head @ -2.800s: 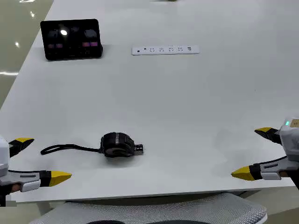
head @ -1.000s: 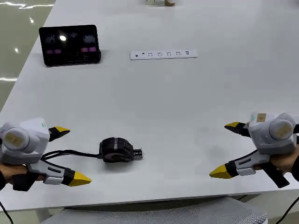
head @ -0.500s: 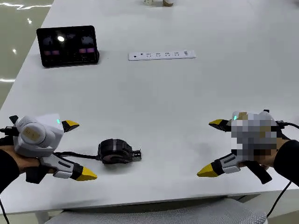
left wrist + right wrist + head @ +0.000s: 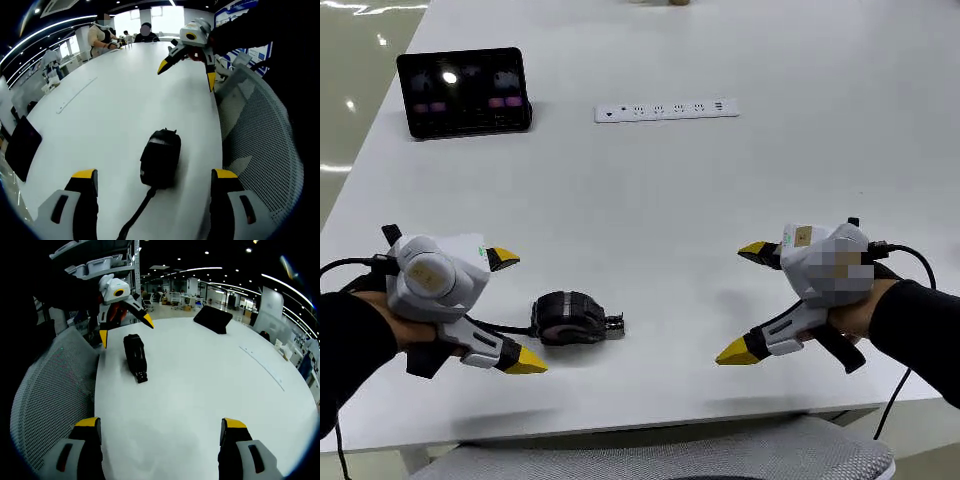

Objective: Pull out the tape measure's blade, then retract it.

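A black tape measure (image 4: 568, 318) lies on the white table (image 4: 650, 200) near its front edge, its blade tip pointing right and a black strap trailing left. My left gripper (image 4: 512, 307) stands open just left of it, yellow tips either side of the strap end. From the left gripper view the tape measure (image 4: 160, 156) sits ahead between the spread jaws. My right gripper (image 4: 745, 300) is open too, well to the right of the tape, holding nothing. In the right gripper view the tape measure (image 4: 135, 356) lies far ahead, with the left gripper (image 4: 125, 315) beyond it.
A black tablet (image 4: 465, 90) stands at the back left and a white power strip (image 4: 666, 110) lies at the back centre. A mesh chair (image 4: 650, 455) sits under the table's front edge. People sit at the table's far end in the left gripper view.
Both grippers have moved inward toward the tape measure, the left one closing in on its strap side. The tape measure has stayed put. The head camera shifted slightly.
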Demonstrator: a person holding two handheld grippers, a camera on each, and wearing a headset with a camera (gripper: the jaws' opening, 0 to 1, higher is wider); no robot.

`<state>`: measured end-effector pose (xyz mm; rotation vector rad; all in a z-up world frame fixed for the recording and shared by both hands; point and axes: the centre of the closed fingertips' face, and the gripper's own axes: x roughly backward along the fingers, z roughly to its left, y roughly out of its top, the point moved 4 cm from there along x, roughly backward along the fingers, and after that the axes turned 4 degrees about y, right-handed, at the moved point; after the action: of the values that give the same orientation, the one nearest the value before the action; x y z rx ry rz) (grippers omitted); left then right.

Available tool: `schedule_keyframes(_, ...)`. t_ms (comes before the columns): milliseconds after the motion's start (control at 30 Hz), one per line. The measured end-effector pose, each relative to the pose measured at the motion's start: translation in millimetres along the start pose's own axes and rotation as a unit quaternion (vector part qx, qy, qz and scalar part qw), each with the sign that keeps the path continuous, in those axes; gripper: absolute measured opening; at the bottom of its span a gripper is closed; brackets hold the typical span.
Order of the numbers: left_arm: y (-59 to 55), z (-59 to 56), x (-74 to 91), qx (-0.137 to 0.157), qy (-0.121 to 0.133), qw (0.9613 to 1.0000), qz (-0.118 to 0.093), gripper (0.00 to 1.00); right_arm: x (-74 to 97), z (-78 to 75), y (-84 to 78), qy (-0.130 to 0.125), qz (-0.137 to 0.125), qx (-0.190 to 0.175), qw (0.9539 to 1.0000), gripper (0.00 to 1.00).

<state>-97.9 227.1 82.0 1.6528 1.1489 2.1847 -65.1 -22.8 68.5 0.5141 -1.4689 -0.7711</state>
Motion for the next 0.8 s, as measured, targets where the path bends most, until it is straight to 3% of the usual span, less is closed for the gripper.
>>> schedule_keyframes(300,6.8,-5.7,-12.8,-0.019,-0.013,0.9997,0.004,0.83,-13.5,1.1,7.3,0.016,-0.004,0.007,0.9998,0.99)
schedule_keyframes(367,8.0,-4.8,-15.6,-0.04,-0.008,0.9991,0.009,0.78,-17.6,3.1,9.7,0.02,-0.004,0.007,0.9998,0.99)
schedule_keyframes(500,11.7,-4.8,-20.7,-0.046,-0.008,0.9989,0.009,0.72,-30.0,6.4,13.9,0.025,-0.015,-0.009,0.9995,0.99)
schedule_keyframes(800,16.5,-4.3,-29.6,-0.045,-0.018,0.9987,0.015,0.66,-50.9,15.2,20.9,0.043,-0.005,0.002,0.9991,0.99)
